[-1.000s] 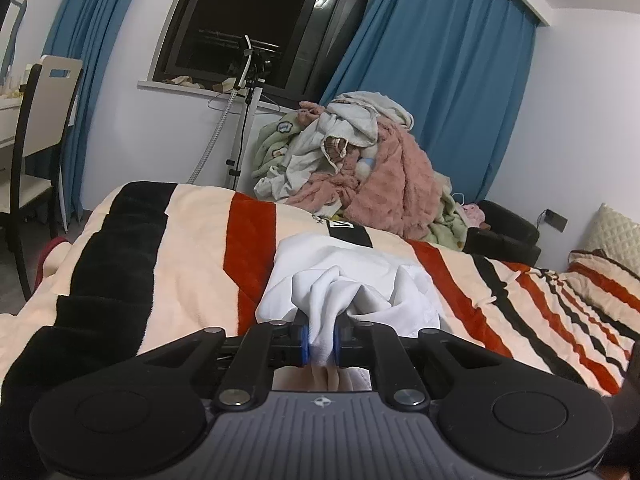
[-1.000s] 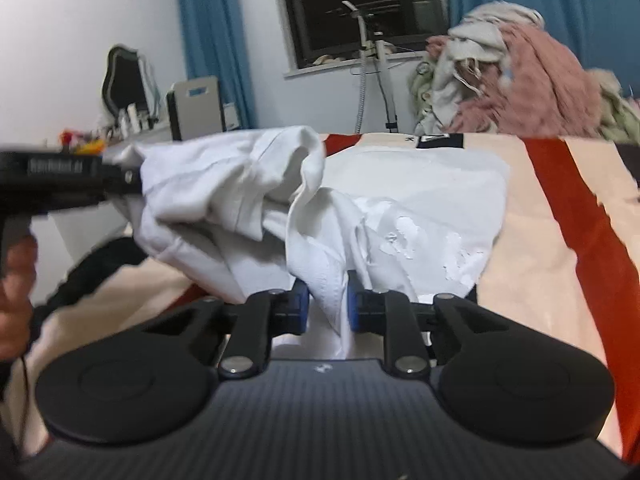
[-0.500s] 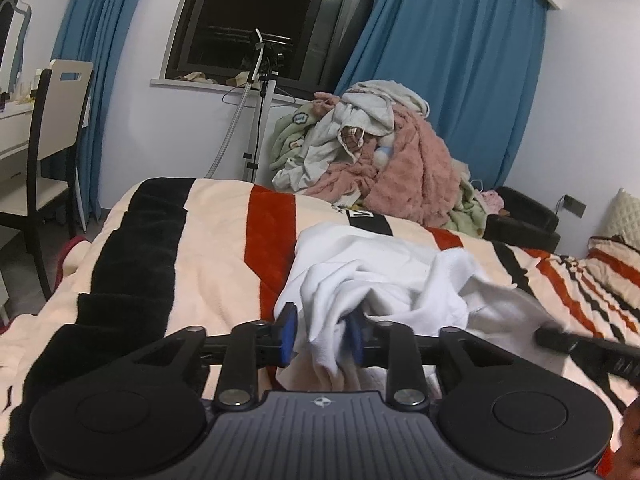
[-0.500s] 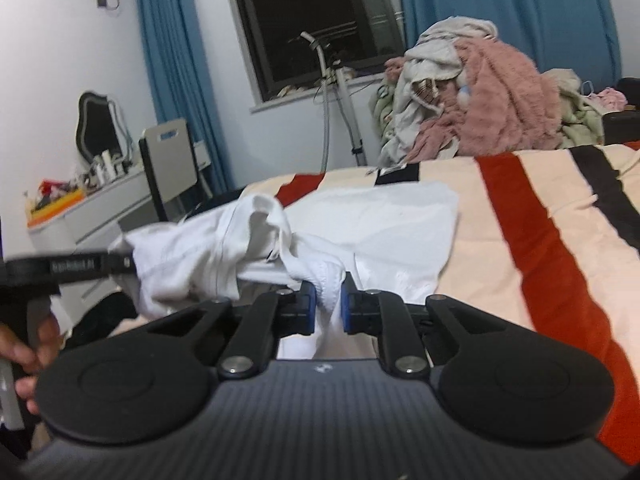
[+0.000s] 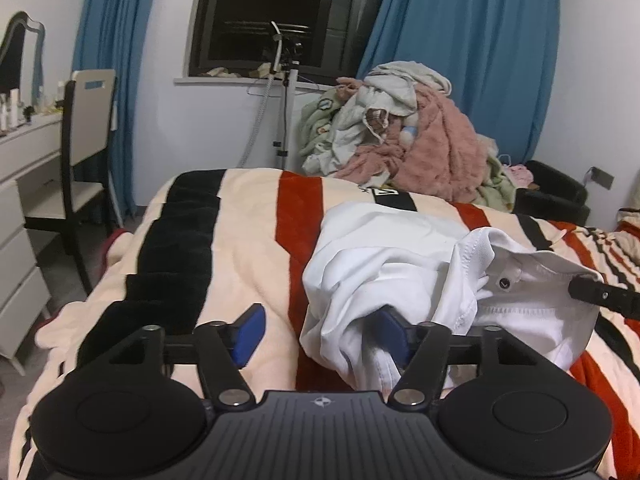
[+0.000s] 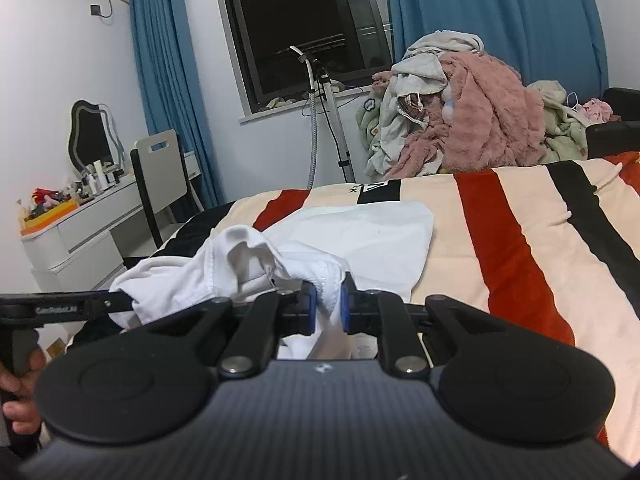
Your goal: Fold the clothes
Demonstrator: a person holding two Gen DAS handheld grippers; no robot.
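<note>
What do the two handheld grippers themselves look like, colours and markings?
The left gripper and right gripper match: matte black ribbed bodies, two round discs each, angled black linkage arms with silver pivot screws, blue finger pads, and a small round white emblem at the centre. White lettering runs along the left gripper's side. A bare hand holds it.

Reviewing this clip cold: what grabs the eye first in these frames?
The crumpled white shirt on the striped blanket in the foreground. The left tongs stand open beside it, while the right tongs pinch its fabric. Behind the bed, a heap of pink and pale laundry rises against blue curtains.
</note>
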